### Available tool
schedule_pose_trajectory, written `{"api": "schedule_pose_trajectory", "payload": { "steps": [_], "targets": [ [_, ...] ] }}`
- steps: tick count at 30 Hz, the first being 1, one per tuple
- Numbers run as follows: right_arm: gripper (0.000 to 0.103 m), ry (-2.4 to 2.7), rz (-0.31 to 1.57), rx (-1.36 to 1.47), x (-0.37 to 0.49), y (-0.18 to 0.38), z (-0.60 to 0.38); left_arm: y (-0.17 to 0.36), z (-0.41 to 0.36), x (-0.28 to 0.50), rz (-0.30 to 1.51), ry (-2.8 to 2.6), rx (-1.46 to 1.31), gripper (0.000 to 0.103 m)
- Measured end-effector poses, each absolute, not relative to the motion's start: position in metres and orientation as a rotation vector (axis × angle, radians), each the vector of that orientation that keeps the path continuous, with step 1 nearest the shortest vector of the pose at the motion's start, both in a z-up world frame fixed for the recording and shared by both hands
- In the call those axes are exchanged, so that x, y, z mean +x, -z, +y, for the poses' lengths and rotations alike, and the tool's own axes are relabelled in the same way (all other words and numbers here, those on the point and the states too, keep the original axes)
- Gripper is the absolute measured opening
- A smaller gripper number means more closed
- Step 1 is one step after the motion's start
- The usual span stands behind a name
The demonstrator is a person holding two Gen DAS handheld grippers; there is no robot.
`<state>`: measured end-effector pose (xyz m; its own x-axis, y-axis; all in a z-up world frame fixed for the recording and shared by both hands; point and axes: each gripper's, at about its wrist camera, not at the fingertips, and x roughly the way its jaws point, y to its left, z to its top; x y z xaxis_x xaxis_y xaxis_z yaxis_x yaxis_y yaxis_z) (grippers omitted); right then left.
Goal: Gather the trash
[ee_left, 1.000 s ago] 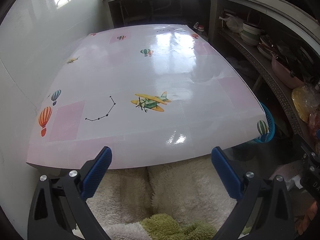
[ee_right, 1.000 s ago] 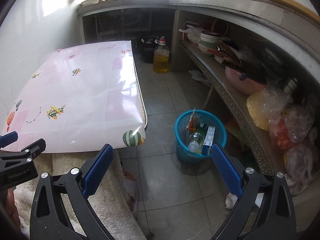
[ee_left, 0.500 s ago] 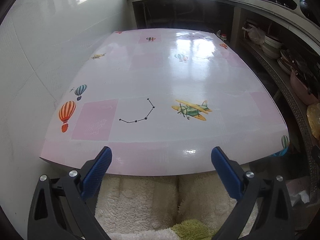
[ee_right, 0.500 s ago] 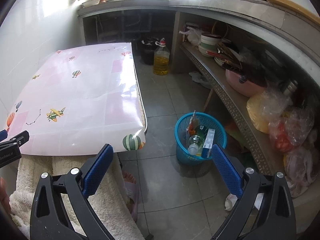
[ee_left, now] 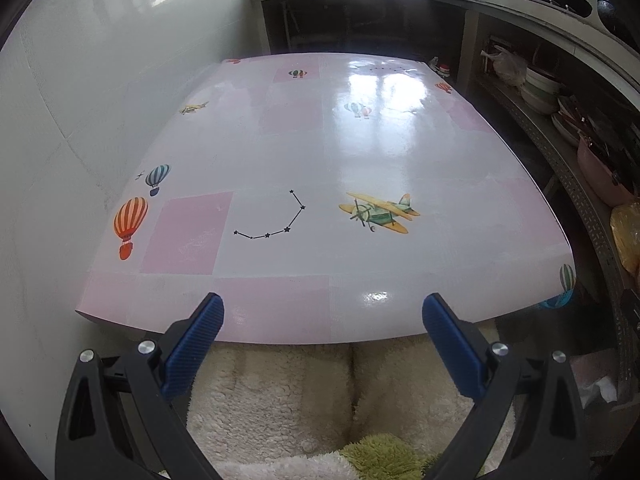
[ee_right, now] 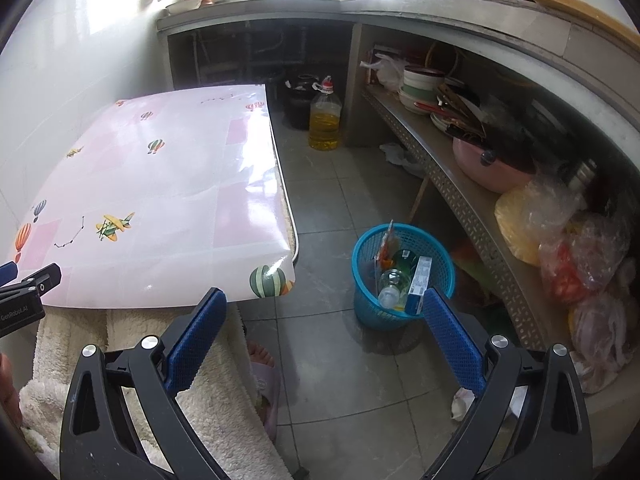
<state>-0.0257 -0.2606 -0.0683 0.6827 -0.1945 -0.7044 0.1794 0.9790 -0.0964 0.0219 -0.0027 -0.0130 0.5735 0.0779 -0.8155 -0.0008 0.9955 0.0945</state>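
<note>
A blue mesh waste basket (ee_right: 442, 276) stands on the tiled floor right of the table and holds a clear bottle (ee_right: 390, 290), a small carton (ee_right: 420, 284) and a wrapper. Only its rim (ee_left: 554, 302) peeks past the table corner in the left wrist view. My right gripper (ee_right: 324, 328) is open and empty, above the floor just left of the basket. My left gripper (ee_left: 322, 338) is open and empty, at the near edge of the pink table (ee_left: 320, 168), whose top shows only printed balloons and planes. Its side (ee_right: 24, 296) also shows in the right wrist view.
A cream fleece cover (ee_left: 304, 396) lies below the table's near edge. A low shelf (ee_right: 460, 196) on the right holds bowls, a pink pot (ee_right: 492, 168) and plastic bags. An oil jug (ee_right: 325, 120) stands on the floor at the back. A white wall (ee_left: 60, 120) runs left.
The left gripper has swung left and risen, so the table now sits more centred. The right gripper has barely moved. Both stay open.
</note>
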Motion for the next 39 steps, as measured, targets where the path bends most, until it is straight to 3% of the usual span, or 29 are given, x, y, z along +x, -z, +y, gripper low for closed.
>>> {"api": "schedule_pose_trajectory", "payload": {
  "steps": [39],
  "targets": [
    [0.094, 0.211, 0.805, -0.007, -0.0239, 0.0745, -0.2563, 0.0184, -0.0122, 0.0279, 0.994, -0.023, 0.097, 0.097]
  ]
}}
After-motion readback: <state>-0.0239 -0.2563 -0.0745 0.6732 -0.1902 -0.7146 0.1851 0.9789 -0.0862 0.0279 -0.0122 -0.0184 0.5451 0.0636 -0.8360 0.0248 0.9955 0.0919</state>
